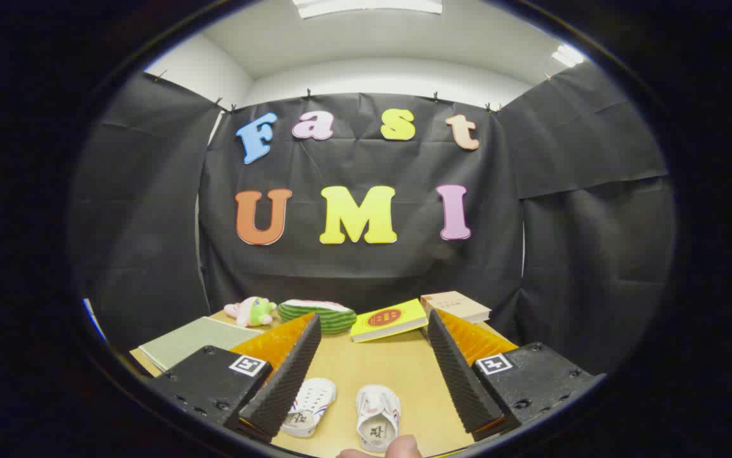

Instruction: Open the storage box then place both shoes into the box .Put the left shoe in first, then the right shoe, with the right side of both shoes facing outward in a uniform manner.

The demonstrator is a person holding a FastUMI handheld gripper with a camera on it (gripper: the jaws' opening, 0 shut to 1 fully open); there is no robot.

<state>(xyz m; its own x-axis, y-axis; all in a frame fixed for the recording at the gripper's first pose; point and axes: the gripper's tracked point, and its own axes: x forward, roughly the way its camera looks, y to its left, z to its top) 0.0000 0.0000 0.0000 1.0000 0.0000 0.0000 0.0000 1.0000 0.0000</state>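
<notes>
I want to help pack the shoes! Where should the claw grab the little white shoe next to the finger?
Probably by its two sides, near the opening. That shoe lies flat on the table with its opening facing up and its length running away from the open claw, so coming straight down from above lets the fingers close across its narrow width.

Gripper (369,356) fingers spread wide over table (372,362); two shoes (377,416) between them.

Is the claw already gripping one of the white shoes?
No, the claw is open, and both white shoes lie untouched on the table between its fingers.
</notes>
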